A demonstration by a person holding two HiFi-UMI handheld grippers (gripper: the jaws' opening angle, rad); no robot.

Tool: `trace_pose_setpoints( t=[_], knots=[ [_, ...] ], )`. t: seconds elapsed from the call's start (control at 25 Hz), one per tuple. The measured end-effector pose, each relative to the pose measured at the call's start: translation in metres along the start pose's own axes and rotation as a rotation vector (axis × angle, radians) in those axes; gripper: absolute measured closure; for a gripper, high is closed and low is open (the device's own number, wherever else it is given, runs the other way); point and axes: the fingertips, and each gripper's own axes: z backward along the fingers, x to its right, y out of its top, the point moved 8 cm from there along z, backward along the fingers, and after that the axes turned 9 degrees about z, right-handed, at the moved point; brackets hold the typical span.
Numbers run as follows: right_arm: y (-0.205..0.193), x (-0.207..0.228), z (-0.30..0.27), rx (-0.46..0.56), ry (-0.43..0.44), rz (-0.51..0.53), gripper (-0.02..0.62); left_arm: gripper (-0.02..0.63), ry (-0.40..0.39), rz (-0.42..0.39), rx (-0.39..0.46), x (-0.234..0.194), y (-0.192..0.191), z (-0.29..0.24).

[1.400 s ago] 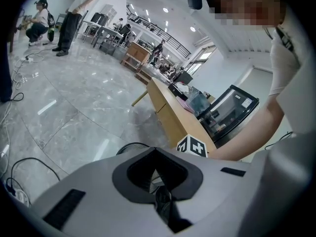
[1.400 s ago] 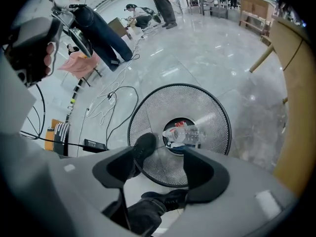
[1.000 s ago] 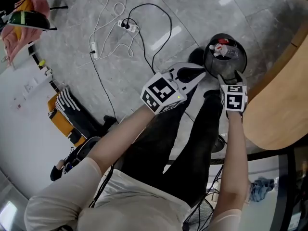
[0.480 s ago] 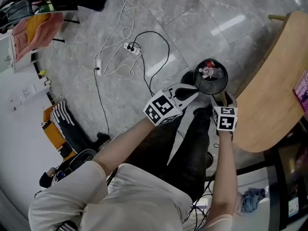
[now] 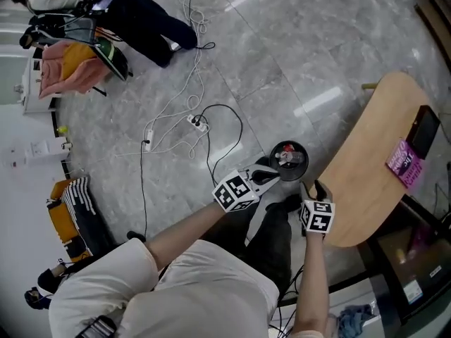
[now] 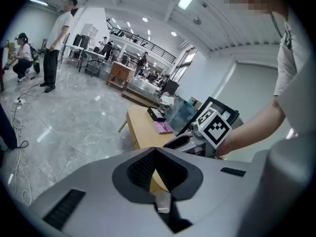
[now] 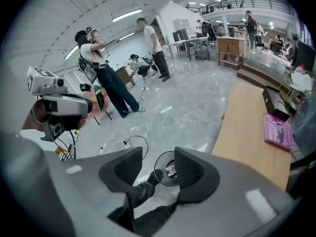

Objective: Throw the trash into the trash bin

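Two grippers hang above the grey stone floor, and neither has hold of anything. We see the left gripper (image 5: 280, 172) with its jaws brought together at the tips, nothing pinched between them in its own view (image 6: 154, 151). The right gripper (image 5: 315, 187) has its jaws apart; they have just been closing, and only air lies in the gap (image 7: 159, 157).

One round black trash bin (image 5: 289, 144) stands on the floor, beside the curved edge of the light wooden worktop (image 5: 366, 153). In the head view it sits just past the tips of both grippers, nearer the left one. From the right gripper view we look down on the bin (image 7: 155, 169) framed in the gap of the open jaws, small and well below them, touching neither. The red and white trash (image 5: 286, 156) lies inside the bin, on its bottom (image 7: 171, 170); we cannot count its pieces.

On the worktop we count one pink booklet (image 5: 404, 163) and, just beside it, one flat black box (image 5: 425, 127), both well apart from the grippers. White cables with two power strips (image 5: 198, 123) trail across the floor to the left of the bin.
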Motion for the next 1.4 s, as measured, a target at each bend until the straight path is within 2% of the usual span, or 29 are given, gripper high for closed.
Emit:
trace_pose_setpoints(
  t=[0.32, 0.56, 0.8, 1.08, 1.4],
  knots=[
    [0.074, -0.010, 0.111, 0.155, -0.066, 0.090, 0.464, 0.603, -0.017, -0.054, 0.057, 0.051, 0.066, 0.050],
    [0.113, -0.015, 0.191, 0.304, -0.122, 0.073, 0.554, 0.603, -0.024, -0.081, 0.119, 0.087, 0.105, 0.092],
    [0.137, -0.017, 0.271, 0.444, -0.189, 0.054, 0.575, 0.603, -0.051, -0.107, 0.221, 0.126, 0.147, 0.132],
    [0.158, -0.029, 0.351, 0.563, -0.299, 0.135, 0.584, 0.603, -0.057, -0.157, 0.327, 0.157, 0.181, 0.169],
    [0.167, -0.034, 0.425, 0.709, -0.397, 0.118, 0.584, 0.603, -0.086, -0.241, 0.396, 0.198, 0.224, 0.195]
  ],
)
